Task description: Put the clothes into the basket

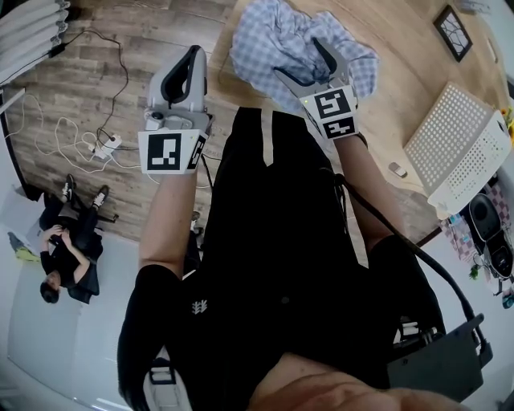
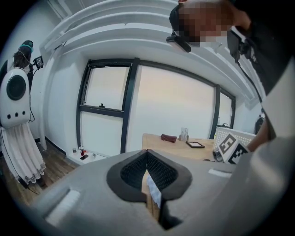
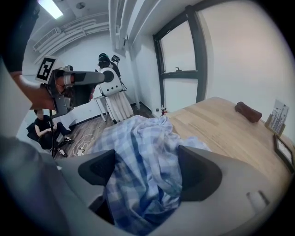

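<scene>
Right gripper view: shirt (image 3: 138,143) lies between parted tongs (image 3: 148,169).

Soft, even daylight comes from the large window (image 2: 152,110), whose panes wash out to pale cream. A ceiling lamp (image 3: 51,7) glares in the right gripper view's upper left corner. Shadows on the table (image 1: 393,96) are faint; the deepest lie in the folds of the checked shirt (image 3: 147,156). Every view is fisheye: lines bow, corners darken, and whatever sits nearest the lens is soft.
</scene>
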